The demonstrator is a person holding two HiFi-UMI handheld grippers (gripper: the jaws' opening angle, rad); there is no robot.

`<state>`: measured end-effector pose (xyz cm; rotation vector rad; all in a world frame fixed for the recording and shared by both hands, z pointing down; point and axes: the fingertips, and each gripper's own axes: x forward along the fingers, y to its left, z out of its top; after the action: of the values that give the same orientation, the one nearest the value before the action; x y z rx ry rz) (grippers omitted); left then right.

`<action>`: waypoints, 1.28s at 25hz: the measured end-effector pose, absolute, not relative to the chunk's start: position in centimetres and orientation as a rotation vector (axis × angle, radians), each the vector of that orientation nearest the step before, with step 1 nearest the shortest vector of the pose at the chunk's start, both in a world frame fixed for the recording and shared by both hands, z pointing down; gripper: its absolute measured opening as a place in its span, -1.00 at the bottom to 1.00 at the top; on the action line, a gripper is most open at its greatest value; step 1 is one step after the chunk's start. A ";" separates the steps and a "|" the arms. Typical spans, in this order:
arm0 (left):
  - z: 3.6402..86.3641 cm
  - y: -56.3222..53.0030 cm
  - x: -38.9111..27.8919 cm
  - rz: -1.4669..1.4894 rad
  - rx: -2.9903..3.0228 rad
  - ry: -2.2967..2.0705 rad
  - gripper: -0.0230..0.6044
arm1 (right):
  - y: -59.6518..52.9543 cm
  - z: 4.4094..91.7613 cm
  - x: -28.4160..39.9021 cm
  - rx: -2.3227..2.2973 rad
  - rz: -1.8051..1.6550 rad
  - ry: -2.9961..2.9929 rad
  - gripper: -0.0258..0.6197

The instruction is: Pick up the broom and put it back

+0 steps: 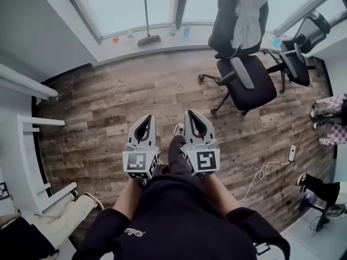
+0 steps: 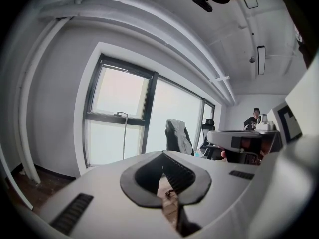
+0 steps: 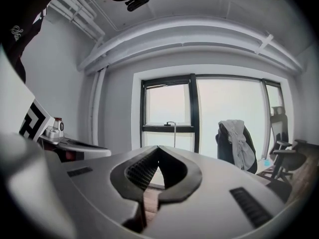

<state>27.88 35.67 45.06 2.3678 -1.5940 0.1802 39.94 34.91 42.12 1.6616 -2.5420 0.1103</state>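
Note:
The broom [image 1: 146,20] leans upright against the window at the far wall, with its dark head [image 1: 148,39] on the sill ledge. Its thin handle also shows against the window in the left gripper view [image 2: 124,138] and in the right gripper view [image 3: 175,135]. My left gripper [image 1: 146,119] and right gripper [image 1: 193,114] are held side by side over the wooden floor, well short of the broom and pointing toward it. Both have their jaw tips together with nothing between them, as the left gripper [image 2: 162,153] and right gripper [image 3: 158,147] views show.
A black office chair [image 1: 244,75] draped with a grey cloth stands to the right of the broom, and a second chair [image 1: 297,64] is beside it. A white cable and power strip [image 1: 291,153] lie on the floor at right. White furniture [image 1: 32,123] lines the left. People's legs show at the right and lower left.

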 end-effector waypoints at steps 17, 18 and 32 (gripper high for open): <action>46.8 19.2 32.0 0.331 2.220 -1.646 -0.92 | 14.6 43.7 45.7 1.523 0.163 -2.612 -0.85; 46.8 18.5 31.9 0.330 2.211 -1.659 -0.92 | 13.9 43.7 45.6 1.515 0.164 -2.620 -0.85; 49.5 7.8 25.2 0.288 2.140 -1.712 -0.92 | 3.8 45.8 39.0 1.432 0.137 -2.592 -0.85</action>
<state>25.22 7.80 49.51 2.1396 -1.7118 0.2882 38.96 3.82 45.77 1.4319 -2.5923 0.1367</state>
